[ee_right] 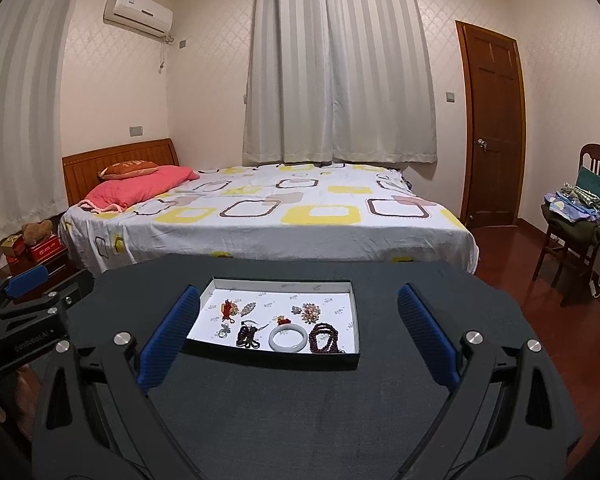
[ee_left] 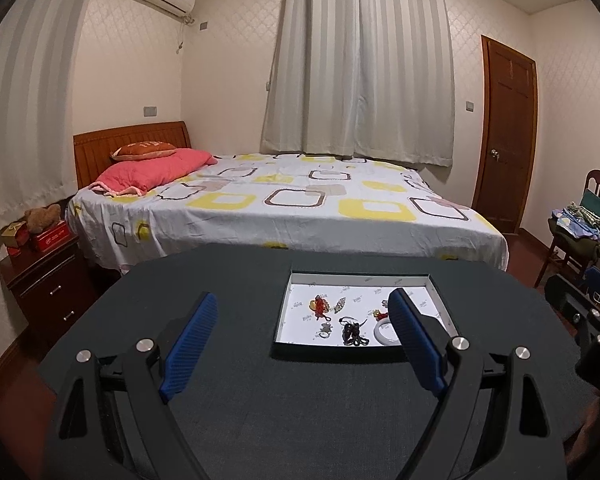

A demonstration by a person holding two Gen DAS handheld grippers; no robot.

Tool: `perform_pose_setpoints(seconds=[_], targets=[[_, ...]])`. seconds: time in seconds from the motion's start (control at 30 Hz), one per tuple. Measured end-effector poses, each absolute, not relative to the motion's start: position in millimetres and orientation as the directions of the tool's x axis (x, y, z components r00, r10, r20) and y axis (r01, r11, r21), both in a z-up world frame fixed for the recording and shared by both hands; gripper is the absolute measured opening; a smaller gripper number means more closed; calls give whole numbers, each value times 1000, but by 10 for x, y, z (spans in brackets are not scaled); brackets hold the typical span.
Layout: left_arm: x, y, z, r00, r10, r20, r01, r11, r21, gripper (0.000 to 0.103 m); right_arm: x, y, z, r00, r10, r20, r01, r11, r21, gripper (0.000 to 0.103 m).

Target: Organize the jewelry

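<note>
Inside, a white-lined shallow box [ee_right: 276, 354] of mixed jewelry (pale bangle [ee_right: 288, 339]).

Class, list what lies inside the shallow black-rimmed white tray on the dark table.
Inside the shallow black-rimmed white tray: white bangle, dark red bead strand, black cord, red tassel charm, small brooches. The near wall hides the front edge.

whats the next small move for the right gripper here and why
Probably ease the right gripper forward and down toward the white jade-like bangle in the shallow white-lined box: both grippers are open and hold nothing, and the bangle lies apart, nearest the box's front edge.
</note>
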State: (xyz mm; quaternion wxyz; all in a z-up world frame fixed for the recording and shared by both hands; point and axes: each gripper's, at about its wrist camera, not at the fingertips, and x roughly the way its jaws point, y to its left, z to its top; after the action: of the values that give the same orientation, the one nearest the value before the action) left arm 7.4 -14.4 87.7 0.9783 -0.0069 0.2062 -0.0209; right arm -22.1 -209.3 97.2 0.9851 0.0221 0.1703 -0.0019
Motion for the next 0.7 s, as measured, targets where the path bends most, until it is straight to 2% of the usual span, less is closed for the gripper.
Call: perform_pose_setpoints(seconds=[0.7], targets=[[17, -120, 840, 901, -57, -430, 61, 998, -4, 84, -243, -2186, 973, 940, -8, -341, 24, 999, 42, 97]])
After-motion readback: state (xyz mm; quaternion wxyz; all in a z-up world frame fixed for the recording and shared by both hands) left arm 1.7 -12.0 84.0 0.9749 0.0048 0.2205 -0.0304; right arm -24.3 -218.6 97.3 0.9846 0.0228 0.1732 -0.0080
